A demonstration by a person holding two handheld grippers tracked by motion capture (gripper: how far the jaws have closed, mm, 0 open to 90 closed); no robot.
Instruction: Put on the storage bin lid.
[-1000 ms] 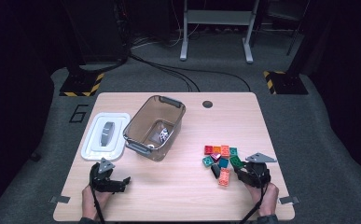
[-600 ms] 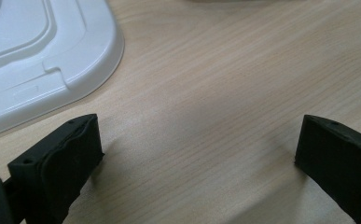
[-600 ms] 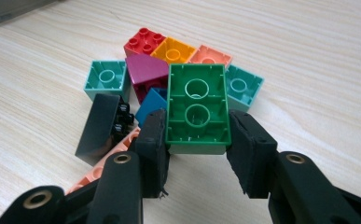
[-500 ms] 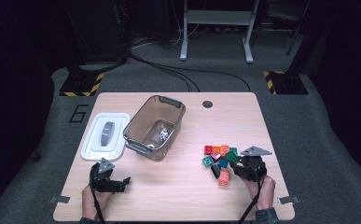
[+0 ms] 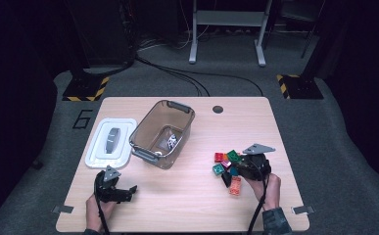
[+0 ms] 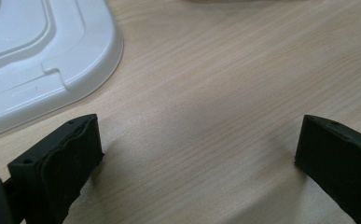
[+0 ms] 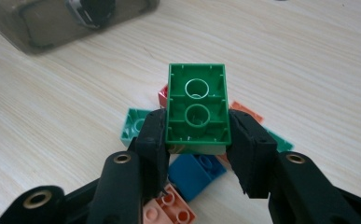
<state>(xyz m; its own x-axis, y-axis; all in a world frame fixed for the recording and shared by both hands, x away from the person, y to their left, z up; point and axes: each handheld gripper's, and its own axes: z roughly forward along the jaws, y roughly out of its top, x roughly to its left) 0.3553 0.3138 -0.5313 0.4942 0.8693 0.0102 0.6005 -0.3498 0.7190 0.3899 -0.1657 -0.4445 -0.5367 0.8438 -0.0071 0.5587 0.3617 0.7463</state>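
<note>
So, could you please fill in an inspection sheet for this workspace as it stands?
Surface: wooden table, bare grain around the items.
Job's things: green brick lifted, hollow underside showing; loose bricks in a heap; open grey bin.
Clutter: white lid beside the bin.
Grippers: right gripper shut on the green brick; left gripper open, jaws wide over bare wood.
Cables: black cables on the floor behind.
Surroundings: dark room, grey carpet, hazard-striped stand feet.

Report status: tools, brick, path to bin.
Right tool shut on green brick, above brick pile. Left tool open, nothing between jaws, near white lid. Bin open, path clear.
</note>
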